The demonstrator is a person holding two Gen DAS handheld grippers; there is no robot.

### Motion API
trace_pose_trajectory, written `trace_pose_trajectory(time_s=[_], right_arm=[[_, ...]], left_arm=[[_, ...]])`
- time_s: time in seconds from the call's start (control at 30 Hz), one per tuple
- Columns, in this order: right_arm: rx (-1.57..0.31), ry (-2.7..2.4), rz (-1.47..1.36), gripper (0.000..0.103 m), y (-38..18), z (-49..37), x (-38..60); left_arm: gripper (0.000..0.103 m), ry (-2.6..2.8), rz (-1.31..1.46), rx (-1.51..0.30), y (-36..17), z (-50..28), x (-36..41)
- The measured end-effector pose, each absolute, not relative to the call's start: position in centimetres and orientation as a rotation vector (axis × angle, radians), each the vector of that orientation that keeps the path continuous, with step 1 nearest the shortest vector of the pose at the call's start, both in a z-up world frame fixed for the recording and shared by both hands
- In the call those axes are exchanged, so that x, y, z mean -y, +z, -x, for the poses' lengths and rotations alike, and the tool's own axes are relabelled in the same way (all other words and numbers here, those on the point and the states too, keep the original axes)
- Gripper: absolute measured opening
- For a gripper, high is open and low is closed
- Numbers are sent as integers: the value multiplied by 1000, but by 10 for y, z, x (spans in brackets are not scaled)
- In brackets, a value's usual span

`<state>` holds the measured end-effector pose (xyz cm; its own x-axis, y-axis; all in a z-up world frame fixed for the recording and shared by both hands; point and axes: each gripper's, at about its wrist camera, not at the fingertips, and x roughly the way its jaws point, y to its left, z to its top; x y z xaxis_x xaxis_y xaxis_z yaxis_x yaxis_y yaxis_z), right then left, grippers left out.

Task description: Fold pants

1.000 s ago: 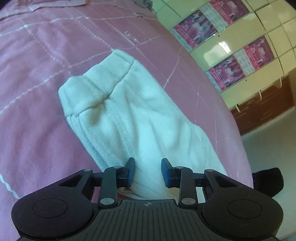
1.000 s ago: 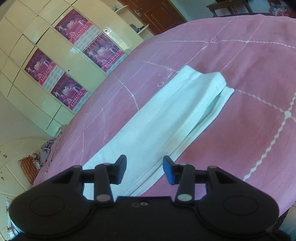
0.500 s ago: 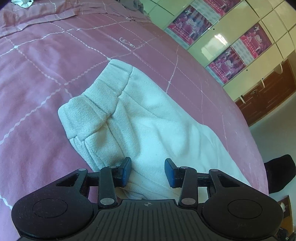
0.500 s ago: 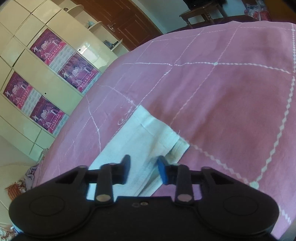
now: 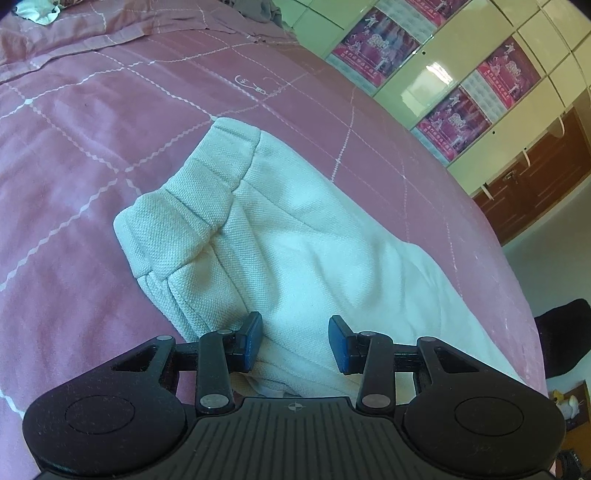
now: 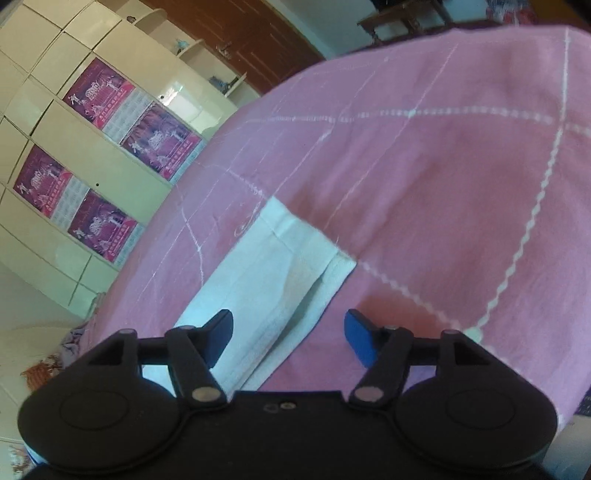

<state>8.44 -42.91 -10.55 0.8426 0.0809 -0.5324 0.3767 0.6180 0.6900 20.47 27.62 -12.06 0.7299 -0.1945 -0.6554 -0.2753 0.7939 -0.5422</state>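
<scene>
White pants (image 5: pixel 295 251) lie on a pink bedspread (image 5: pixel 92 122). In the left wrist view the elastic waistband (image 5: pixel 192 206) is at the far left and the legs run off to the lower right. My left gripper (image 5: pixel 295 341) is open, its jaws low over the waist end of the fabric. In the right wrist view the leg ends (image 6: pixel 288 273) of the pants (image 6: pixel 243 291) lie folded on the bedspread (image 6: pixel 443 192). My right gripper (image 6: pixel 290 338) is open wide, just over the cuff edge.
A cream wardrobe with purple posters (image 5: pixel 454 85) stands beside the bed, also in the right wrist view (image 6: pixel 92 147). A dark wooden door (image 5: pixel 535 177) is beyond it. A dark object (image 5: pixel 561 336) lies past the bed's edge. Crumpled clothes (image 5: pixel 37 11) sit at the far corner.
My right gripper has moved closer to the leg cuffs and its jaws have opened wider. My left gripper has come slightly nearer the waistband and stays open.
</scene>
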Motion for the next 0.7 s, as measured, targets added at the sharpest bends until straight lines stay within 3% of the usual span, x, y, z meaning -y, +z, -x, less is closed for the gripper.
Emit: trace_pose_trajectory(time_s=[0.07, 0.1, 0.13, 0.17, 0.33, 0.47, 0.53, 0.7], right_arm=[[-561, -131, -910, 59, -111, -96, 433], [-559, -124, -900, 48, -112, -103, 434], [-578, -125, -889, 16, -114, -112, 434], [-592, -134, -859, 9, -112, -118, 432], [-387, -97, -771, 5, -66, -94, 424], [-610, -228, -809, 5, -112, -110, 439], [-540, -255, -787, 21, -98, -99, 438], [-448, -306, -563, 18, -54, -86, 405]], left_arm=[[40, 52, 633, -766, -119, -205, -272], [40, 55, 604, -767, -117, -205, -269], [40, 58, 571, -769, -116, -205, -265], [40, 64, 537, -770, -114, -205, -261], [40, 89, 379, -769, -109, -205, -241], [40, 94, 336, -779, -103, -205, -237], [40, 102, 342, -772, -93, -199, -241], [40, 208, 328, -639, -67, -186, -263]])
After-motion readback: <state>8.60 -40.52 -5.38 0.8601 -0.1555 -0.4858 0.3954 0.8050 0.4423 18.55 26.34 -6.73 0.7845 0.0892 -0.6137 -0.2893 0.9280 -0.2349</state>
